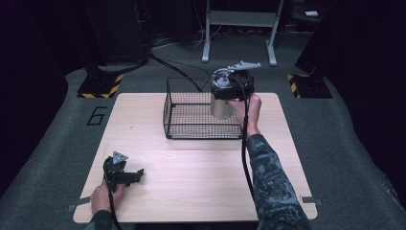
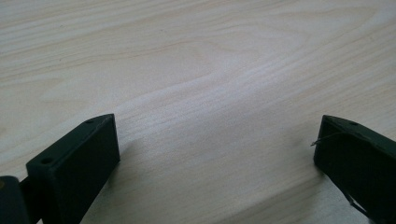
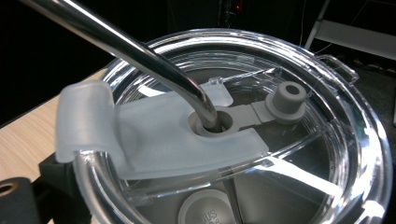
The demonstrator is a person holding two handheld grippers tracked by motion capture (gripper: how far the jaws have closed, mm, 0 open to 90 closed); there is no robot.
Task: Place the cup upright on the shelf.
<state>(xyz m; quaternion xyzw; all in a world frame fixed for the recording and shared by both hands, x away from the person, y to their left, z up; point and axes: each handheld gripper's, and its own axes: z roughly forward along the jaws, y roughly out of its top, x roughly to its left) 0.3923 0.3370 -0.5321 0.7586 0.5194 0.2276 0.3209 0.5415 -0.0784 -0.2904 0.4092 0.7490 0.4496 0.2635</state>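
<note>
Steel tumbler, with clear lid and straw, is held at the basket's far right corner by the right gripper; its jaw opening cannot be told. Left gripper is rested wide open, empty, near left. A rim strike could tip the tumbler.

One tumbler, one wire basket, two grippers.

Light wood table; black wire basket on far half.

Dark room; grey carpet floor; white metal stand behind wooden table.
</note>
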